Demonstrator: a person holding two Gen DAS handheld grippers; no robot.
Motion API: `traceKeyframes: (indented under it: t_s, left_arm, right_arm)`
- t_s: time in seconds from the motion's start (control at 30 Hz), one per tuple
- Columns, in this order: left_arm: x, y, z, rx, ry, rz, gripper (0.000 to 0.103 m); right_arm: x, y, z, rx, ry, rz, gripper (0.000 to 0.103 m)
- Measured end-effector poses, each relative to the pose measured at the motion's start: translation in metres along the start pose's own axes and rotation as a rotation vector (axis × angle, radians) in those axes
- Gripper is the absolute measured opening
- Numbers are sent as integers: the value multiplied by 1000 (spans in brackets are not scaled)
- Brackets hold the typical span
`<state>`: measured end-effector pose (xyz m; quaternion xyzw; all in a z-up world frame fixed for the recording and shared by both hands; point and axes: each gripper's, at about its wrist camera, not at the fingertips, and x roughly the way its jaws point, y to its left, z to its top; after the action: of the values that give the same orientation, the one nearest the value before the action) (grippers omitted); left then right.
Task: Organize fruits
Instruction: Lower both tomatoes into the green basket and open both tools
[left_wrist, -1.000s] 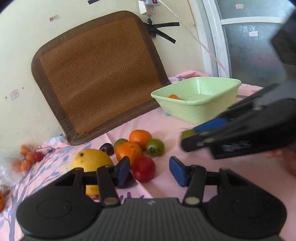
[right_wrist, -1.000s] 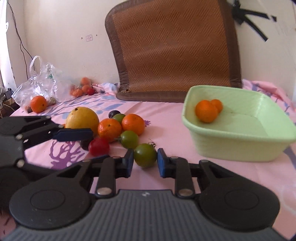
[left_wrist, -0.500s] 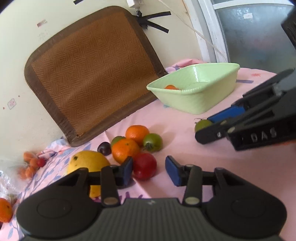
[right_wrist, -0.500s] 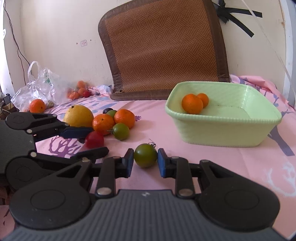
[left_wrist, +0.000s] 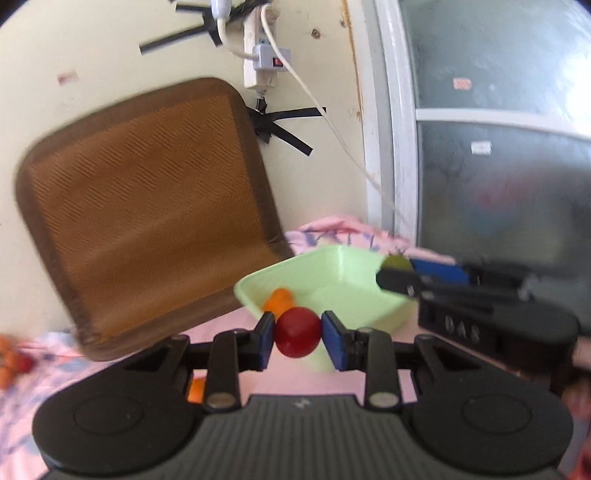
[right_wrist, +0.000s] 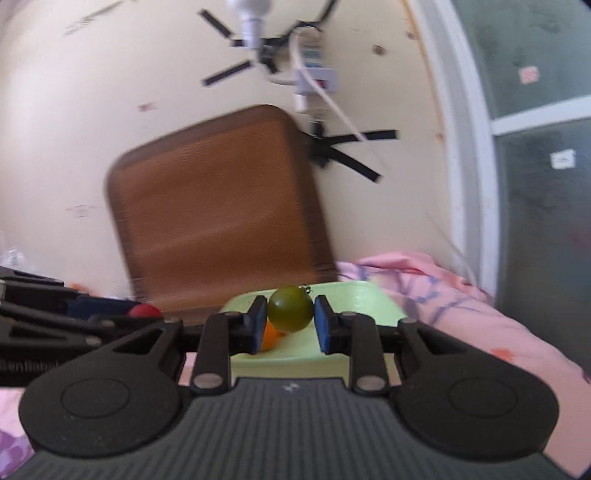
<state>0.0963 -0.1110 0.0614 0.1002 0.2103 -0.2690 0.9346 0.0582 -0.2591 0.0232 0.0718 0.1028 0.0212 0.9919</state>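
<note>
My left gripper (left_wrist: 297, 336) is shut on a red tomato (left_wrist: 297, 331) and holds it up in the air just in front of the light green basket (left_wrist: 332, 269). An orange (left_wrist: 277, 298) lies in the basket. My right gripper (right_wrist: 290, 320) is shut on a green tomato (right_wrist: 290, 309), raised at the basket's (right_wrist: 369, 295) near rim. It also shows in the left wrist view (left_wrist: 399, 271) over the basket's right side. The left gripper with the red tomato (right_wrist: 144, 311) shows at the left of the right wrist view.
A brown woven mat (left_wrist: 147, 206) leans on the wall behind the basket. The pink floral cloth (right_wrist: 480, 325) covers the surface. Small orange and red fruits (left_wrist: 11, 362) lie far left. A cable (left_wrist: 332, 122) hangs from a wall socket near the window frame.
Both grippers closed on their tomatoes, lifted them off the cloth and moved toward the green basket. The fruit pile has dropped out of view below.
</note>
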Motion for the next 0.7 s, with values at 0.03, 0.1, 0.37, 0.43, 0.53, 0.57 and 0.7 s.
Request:
traceKeyframes:
  t_s: [0.03,0.1,0.37,0.43,0.53,0.57,0.7]
  left_arm:
    - [11,1,3,-32,11,-21,28]
    - [31,-1,7,-70,30,-43,28]
    - [72,-1,2,-134,88,-27,28]
    - [74,0,1,-134,97,-3,29]
    - [71,5,0,-152,98,4,30]
    - [68,6,1,-154,91,0,30]
    - [34,8,2,-157,41,4,43]
  right_arm:
    - [3,-5,1,21,8,1,30]
    - [10,-8,2,16,11,-25,31]
    - [31,-23,-4,31,110,-97,32]
    - [30,-21,-6,18,111,-104,33]
    - [30,-20,-7,8,98,-113,47]
    - [28,-21,-6,12,91,-115,53]
    - [28,-27,-4,41,72,-106,55]
